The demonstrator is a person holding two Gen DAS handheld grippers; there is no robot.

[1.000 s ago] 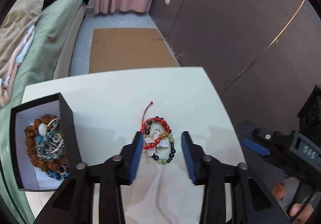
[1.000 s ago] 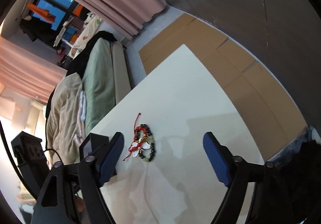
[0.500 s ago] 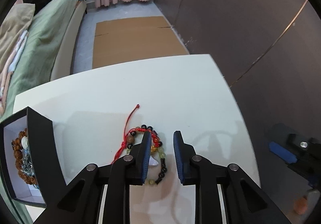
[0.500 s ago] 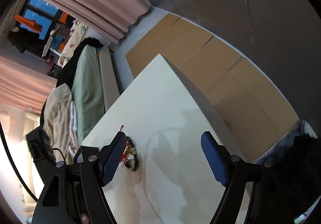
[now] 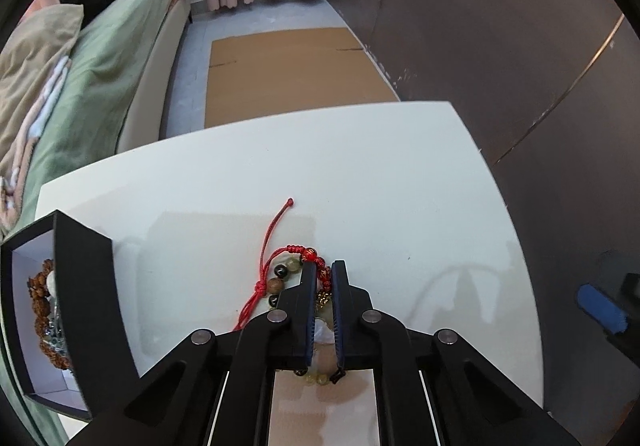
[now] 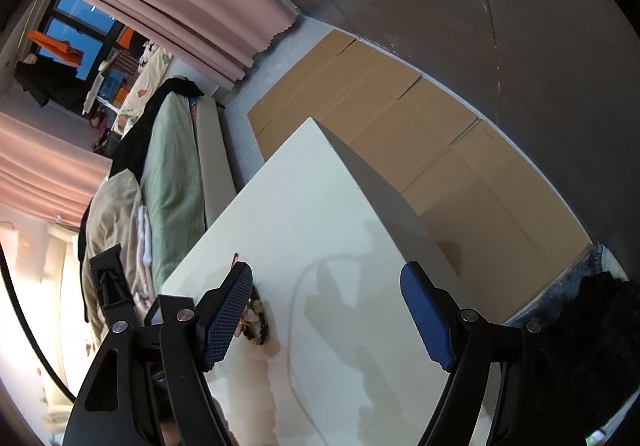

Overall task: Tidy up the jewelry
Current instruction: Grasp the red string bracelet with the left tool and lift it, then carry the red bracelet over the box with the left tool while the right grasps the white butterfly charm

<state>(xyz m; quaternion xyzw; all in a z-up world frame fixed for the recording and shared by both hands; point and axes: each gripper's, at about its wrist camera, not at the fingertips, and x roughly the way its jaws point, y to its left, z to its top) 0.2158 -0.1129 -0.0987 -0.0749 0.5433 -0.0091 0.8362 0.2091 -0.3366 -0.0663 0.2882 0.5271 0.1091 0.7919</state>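
A beaded bracelet (image 5: 294,266) with red cord, dark and pale green beads lies on the white table (image 5: 360,174). My left gripper (image 5: 323,270) is shut on the bracelet's red beaded part, fingers down on it. An open black box (image 5: 80,286) with a white lining stands at the left and holds brown bead jewelry (image 5: 42,310). My right gripper (image 6: 326,310) is open and empty above the table's right part; the bracelet (image 6: 256,320) shows beside its left finger.
A bed with green bedding (image 5: 100,58) lies beyond the table's left side. Flat cardboard (image 5: 288,70) covers the floor ahead. A dark wall (image 5: 500,26) runs along the right. The table's far edge and right corner (image 6: 316,126) are close.
My left gripper moved forward over the bracelet and closed its jaws on it. My right gripper swung right, away from the bracelet, still open.
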